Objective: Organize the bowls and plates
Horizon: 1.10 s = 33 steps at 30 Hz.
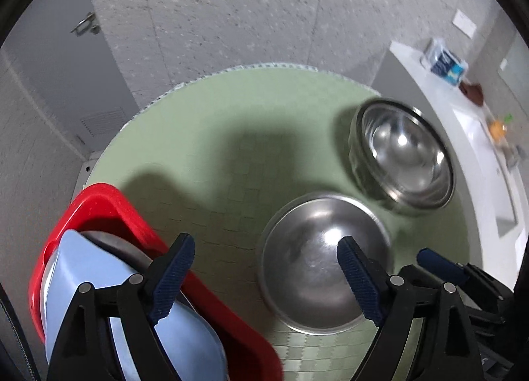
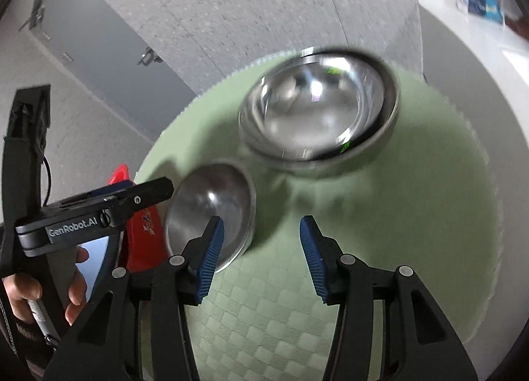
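Observation:
A small steel bowl (image 1: 325,260) sits on the round green mat (image 1: 231,136), with a larger stack of steel bowls (image 1: 401,152) beyond it to the right. My left gripper (image 1: 266,248) is open above the mat, between the red basket (image 1: 109,205) and the small bowl. The basket holds a light blue plate (image 1: 76,265) and a grey dish. My right gripper (image 2: 261,225) is open and empty over the mat (image 2: 413,215), beside the small bowl (image 2: 211,209) and before the bowl stack (image 2: 317,109).
A white counter (image 1: 463,116) with a blue-and-white package (image 1: 444,62) and small items runs along the right. Grey speckled floor surrounds the mat. A grey door with a handle (image 1: 84,25) stands at the left.

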{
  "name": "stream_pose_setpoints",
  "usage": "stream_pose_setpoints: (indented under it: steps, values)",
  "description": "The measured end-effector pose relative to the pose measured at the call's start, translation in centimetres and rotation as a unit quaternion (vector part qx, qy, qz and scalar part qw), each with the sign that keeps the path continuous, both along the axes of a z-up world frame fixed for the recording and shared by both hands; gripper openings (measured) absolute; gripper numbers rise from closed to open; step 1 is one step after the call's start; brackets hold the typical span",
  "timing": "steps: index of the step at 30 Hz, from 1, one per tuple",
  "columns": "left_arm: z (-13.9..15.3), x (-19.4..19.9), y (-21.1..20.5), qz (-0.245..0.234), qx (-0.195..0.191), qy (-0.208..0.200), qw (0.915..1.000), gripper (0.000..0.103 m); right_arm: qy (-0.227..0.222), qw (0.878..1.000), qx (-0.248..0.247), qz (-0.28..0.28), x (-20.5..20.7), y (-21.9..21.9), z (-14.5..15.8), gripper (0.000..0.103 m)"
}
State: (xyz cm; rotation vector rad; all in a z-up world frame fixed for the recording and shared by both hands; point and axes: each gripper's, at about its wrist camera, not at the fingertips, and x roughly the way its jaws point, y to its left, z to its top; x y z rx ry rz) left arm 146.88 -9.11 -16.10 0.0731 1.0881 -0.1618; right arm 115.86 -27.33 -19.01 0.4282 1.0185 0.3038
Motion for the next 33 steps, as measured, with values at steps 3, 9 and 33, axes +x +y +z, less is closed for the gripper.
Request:
stream_pose_setpoints:
  steps: [3,9,33]
  values:
    - [-0.5,1.1,0.0,-0.024,0.01,0.002,0.9997,0.085,0.013,1.0,0.008,-0.012,-0.2,0.9,-1.2,0.049]
    - [-2.1,2.6,-0.4,-0.051,0.026,0.017,0.9982,0.085,0.027,0.999,0.01,-0.026,0.5,1.8,-2.7,0.049]
    - [-3.0,3.4,-1.8,-0.038,0.032,0.036,0.9981,0.019,0.006,0.999,0.036,0.039,0.7,2.3,-1.8,0.02]
